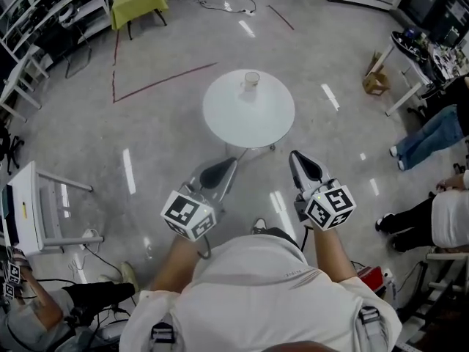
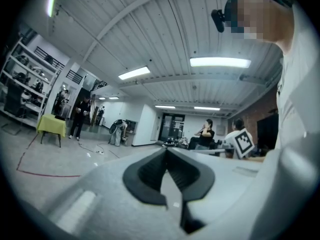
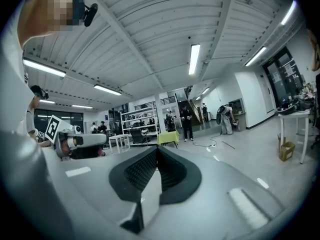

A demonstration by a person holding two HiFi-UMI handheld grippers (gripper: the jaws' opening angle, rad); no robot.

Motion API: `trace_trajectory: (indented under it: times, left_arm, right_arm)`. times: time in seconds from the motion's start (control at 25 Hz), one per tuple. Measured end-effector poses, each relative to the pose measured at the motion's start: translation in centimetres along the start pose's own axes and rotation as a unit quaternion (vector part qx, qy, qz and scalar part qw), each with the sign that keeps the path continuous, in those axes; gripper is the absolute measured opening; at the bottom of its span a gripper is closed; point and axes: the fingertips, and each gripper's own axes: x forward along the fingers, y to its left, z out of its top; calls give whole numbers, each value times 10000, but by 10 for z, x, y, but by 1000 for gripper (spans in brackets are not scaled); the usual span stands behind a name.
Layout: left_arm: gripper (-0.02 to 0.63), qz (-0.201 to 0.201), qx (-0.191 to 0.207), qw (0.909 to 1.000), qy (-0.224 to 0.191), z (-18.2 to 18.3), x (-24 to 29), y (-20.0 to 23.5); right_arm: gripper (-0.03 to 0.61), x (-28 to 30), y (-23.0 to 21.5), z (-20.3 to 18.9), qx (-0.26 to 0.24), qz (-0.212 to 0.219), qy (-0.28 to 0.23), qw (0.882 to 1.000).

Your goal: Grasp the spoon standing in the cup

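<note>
Floor first: polished grey concrete floor fills the head view, crossed by red tape lines. Round white table stands alone at centre, ahead of us and well apart from both tools. Open floor on every side leaves room to approach from any angle.

Left gripper and right gripper hang low in front of our torso, near each other. Both angle toward the table and stop short of its near rim. We read this as a ready posture, not a reach.

In the left gripper view the two dark pads meet at their tips with nothing between them. That lens looks over them at ceiling and far room, with no table in sight. The right gripper view shows the same: pads pressed together, empty.

Cup sits upright on the far part of the tabletop, the only thing on it. Spoon: going by the task, we judge it stands inside that cup, but it is too small to make out from here.

Judgement: task barely begun. One tool must close the gap and part its pads before it can straddle a thin handle. So small a cup could tip if nudged sideways.
</note>
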Motion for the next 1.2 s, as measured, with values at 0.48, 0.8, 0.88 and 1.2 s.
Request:
trace_trajectory:
  times: [0.48, 0.8, 0.88, 1.2]
  left_arm:
    - [3, 452, -50, 9982, 379, -14, 142, 29]
    - [3, 546, -126, 9974, 460, -23, 201, 77]
    - [3, 486, -176, 9978, 420, -24, 205, 99]
    - [3, 277, -234, 9987, 344, -8, 227, 226]
  right_arm:
    - [5, 41, -165, 6, 648, 134, -8, 9978]
    - [5, 90, -218, -14, 894, 164, 274, 9955]
    - [5, 110, -220, -15, 837, 106, 326, 9959]
    - [5, 230, -231, 6, 576, -119, 537, 9968]
